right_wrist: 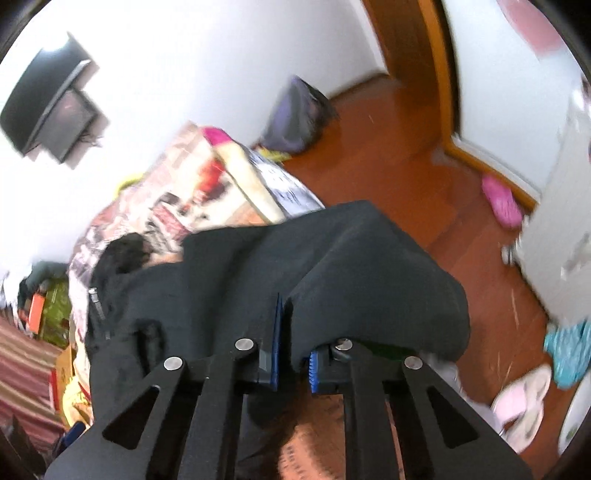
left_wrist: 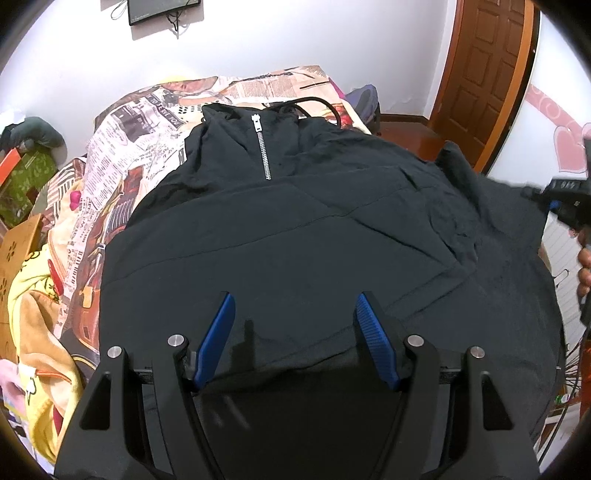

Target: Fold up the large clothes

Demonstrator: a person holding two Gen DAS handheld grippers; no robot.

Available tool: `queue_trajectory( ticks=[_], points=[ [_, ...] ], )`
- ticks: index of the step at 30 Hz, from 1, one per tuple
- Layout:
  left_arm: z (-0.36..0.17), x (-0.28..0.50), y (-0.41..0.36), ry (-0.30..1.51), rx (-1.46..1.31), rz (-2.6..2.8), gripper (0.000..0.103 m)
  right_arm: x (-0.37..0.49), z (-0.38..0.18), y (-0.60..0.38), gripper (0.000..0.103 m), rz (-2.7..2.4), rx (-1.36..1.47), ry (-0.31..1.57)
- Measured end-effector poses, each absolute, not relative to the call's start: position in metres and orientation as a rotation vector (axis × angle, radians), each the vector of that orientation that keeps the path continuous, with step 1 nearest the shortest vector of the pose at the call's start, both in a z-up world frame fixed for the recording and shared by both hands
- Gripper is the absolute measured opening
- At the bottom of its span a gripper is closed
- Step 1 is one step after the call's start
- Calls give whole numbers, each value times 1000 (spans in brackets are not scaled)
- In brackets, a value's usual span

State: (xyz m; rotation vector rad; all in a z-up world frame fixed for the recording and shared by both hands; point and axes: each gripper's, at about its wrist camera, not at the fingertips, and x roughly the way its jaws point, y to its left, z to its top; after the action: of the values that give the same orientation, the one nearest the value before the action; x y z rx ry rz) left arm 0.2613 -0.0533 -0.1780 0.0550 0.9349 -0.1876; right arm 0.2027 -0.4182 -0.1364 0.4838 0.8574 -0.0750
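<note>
- The black jacket point(left_wrist: 295, 206) lies spread front-up on the bed, its silver zipper point(left_wrist: 261, 146) running down from the collar at the far end.
- The left tool point(left_wrist: 295, 332) hangs over the near hem of the jacket, pointing down at the cloth; its two blue pads point(left_wrist: 218, 339) stand well apart with nothing pinched between them, only the jacket lying underneath.
- The right tool point(right_wrist: 286, 332) is clamped on a fold of the same jacket point(right_wrist: 332, 266): the blue pads point(right_wrist: 276, 339) have closed together at their tips, and the dark cloth bunches up between and over them, draping down on both sides.
- In the left wrist view the right tool point(left_wrist: 569, 201) shows at the right edge, beside the jacket's raised right side, with part of a hand point(left_wrist: 584, 266) below it.
- The right wrist view is blurred, so fine detail of the grip is hard to read.
- The bed cover point(left_wrist: 147, 147) under the jacket is printed like newspaper pages, with red and pink patches.
- A yellow and tan cloth point(left_wrist: 33, 314) is heaped at the left of the bed.
- A dark screen point(left_wrist: 162, 9) hangs on the white wall behind the bed.
- A brown wooden door point(left_wrist: 487, 74) stands at the right, and the floor point(right_wrist: 406, 166) is reddish wood.
- On the floor lie a pink slipper point(right_wrist: 500, 201), a pale slipper point(right_wrist: 521, 402), a blue-green cloth point(right_wrist: 569, 350) and a dark bag point(right_wrist: 295, 114) against the wall.
</note>
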Motion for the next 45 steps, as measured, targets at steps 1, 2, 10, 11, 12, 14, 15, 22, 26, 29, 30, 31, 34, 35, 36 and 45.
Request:
queue_trajectory(
  ticks=[1,2,10,11,12,14,15,22,26,29,30,31,34,35,36,45],
  points=[
    [-177,260,-53,931,51,-191,67,200,-122,-407,9,-62,429,829],
    [-175,260,-52,927,49,-193,67,200,-114,-398,9,-57,386,809],
    [-168,253,-49,903,49,-189,67,188,-72,-303,9,171,92,718],
    [-168,252,-48,902,46,-191,67,188,-74,-294,9,201,78,722],
    [-167,251,-47,900,43,-192,67,188,-78,-283,9,243,54,736],
    [-166,249,-45,896,43,-191,67,191,-93,-265,9,311,21,784],
    [-164,248,-44,893,44,-190,67,194,-105,-255,9,345,11,824],
    [-159,238,-38,876,54,-194,67,199,-171,-228,13,399,-12,1043],
    [-160,234,-38,870,73,-190,67,193,-165,-231,13,382,-13,1056],
    [-160,234,-39,869,77,-192,67,189,-151,-229,20,383,-9,1060],
    [-160,233,-39,868,73,-194,67,185,-145,-231,22,382,-18,1049],
    [-160,233,-39,867,71,-195,67,181,-143,-229,26,378,-27,1040],
    [-158,232,-40,862,66,-197,67,174,-133,-229,42,355,-46,1005],
    [-156,232,-40,859,66,-198,67,170,-128,-233,45,344,-46,983],
    [-155,231,-41,855,67,-199,67,168,-124,-236,51,331,-42,966],
    [-150,232,-45,838,70,-202,68,170,-100,-286,72,156,86,871]
  ],
)
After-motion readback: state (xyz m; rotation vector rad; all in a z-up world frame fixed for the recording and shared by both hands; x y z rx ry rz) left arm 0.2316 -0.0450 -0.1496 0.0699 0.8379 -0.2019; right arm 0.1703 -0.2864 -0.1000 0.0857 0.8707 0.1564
